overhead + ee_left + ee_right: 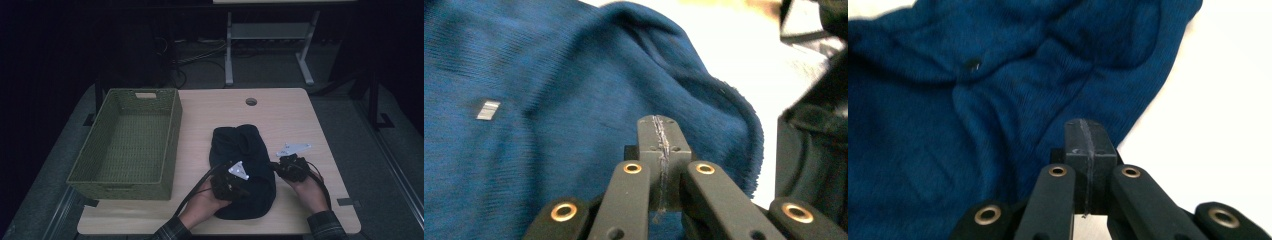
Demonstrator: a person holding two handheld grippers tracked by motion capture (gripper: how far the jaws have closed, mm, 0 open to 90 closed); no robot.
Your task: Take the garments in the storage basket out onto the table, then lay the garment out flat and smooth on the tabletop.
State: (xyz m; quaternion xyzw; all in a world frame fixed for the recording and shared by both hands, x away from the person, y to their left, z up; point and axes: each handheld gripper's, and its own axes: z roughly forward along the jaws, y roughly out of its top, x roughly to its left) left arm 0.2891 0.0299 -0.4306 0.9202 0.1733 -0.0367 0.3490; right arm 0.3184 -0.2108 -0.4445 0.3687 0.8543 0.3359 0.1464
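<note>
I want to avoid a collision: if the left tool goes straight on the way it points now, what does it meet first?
Most likely the blue garment: in the left gripper view the shut left tool points straight at its folded edge. Depth is unclear, so I cannot tell whether it already touches.

We are seeing a blue knitted cloth garment (243,170), soft and matt, lying on a smooth pale wood-look table (290,110); at nine o'clock a rough woven green basket (172,145) is standing.
</note>
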